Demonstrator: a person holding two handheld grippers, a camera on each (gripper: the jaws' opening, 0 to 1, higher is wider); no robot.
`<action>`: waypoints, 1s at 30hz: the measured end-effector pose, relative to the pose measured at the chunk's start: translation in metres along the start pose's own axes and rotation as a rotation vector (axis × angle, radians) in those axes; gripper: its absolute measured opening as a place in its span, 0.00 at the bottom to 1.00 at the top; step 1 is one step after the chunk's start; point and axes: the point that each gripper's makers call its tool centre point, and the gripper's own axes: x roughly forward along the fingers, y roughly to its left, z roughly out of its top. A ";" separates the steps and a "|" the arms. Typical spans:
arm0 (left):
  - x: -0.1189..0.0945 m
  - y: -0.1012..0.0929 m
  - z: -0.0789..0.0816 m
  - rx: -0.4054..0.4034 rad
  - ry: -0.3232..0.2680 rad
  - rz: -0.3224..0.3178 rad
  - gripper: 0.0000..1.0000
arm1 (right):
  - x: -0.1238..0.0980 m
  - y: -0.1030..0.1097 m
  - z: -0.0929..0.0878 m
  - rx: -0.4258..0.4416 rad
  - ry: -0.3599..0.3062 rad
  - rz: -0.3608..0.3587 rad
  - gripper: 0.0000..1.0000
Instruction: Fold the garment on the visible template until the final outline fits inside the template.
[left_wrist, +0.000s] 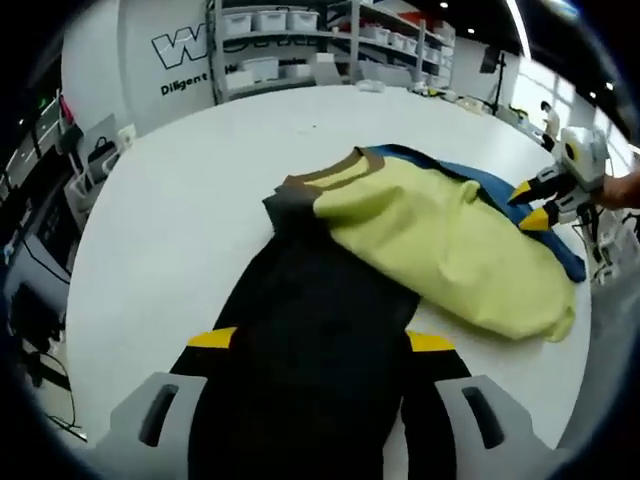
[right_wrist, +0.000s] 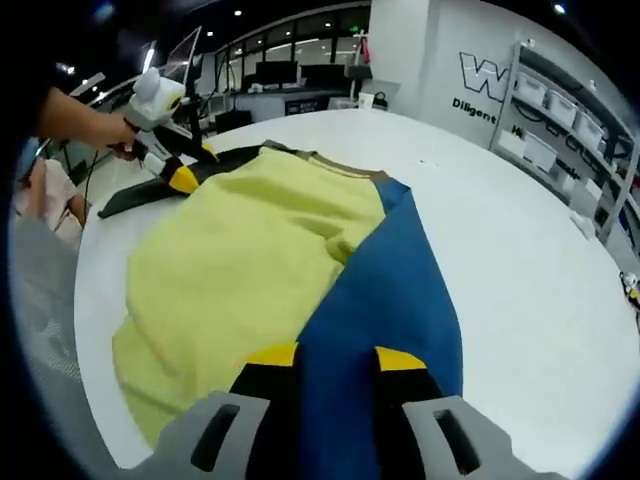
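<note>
A garment lies spread on the white table (left_wrist: 190, 210): yellow body (left_wrist: 450, 250), brown collar (left_wrist: 335, 175), one black sleeve (left_wrist: 310, 330) and one blue sleeve (left_wrist: 478, 185). My left gripper (left_wrist: 321, 340) is open, its yellow-tipped jaws wide apart astride the black sleeve. In the right gripper view it is the left gripper (right_wrist: 190, 168) at the black sleeve (right_wrist: 150, 195), held by a hand. My right gripper (right_wrist: 336, 357) is open with the blue sleeve (right_wrist: 390, 290) running between its jaws, beside the yellow body (right_wrist: 240, 250). From the left gripper view, the right gripper (left_wrist: 530, 205) sits at the blue sleeve's edge.
Shelves with white bins (left_wrist: 300, 40) and a lettered wall (right_wrist: 490, 85) stand beyond the table. Desks with monitors (right_wrist: 290, 85) are behind the left hand. Bare tabletop (right_wrist: 520, 260) stretches past the blue sleeve. The table's edge (left_wrist: 85, 330) curves close to my left gripper.
</note>
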 end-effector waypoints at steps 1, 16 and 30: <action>-0.001 0.002 0.000 -0.006 0.002 0.003 0.61 | -0.001 -0.005 -0.001 -0.029 0.017 -0.020 0.00; -0.007 0.005 0.006 -0.051 -0.026 0.036 0.79 | -0.006 -0.021 0.007 0.055 -0.022 -0.052 0.12; 0.024 -0.062 0.072 -0.052 -0.166 -0.199 0.75 | 0.010 0.000 0.010 0.082 -0.012 -0.041 0.29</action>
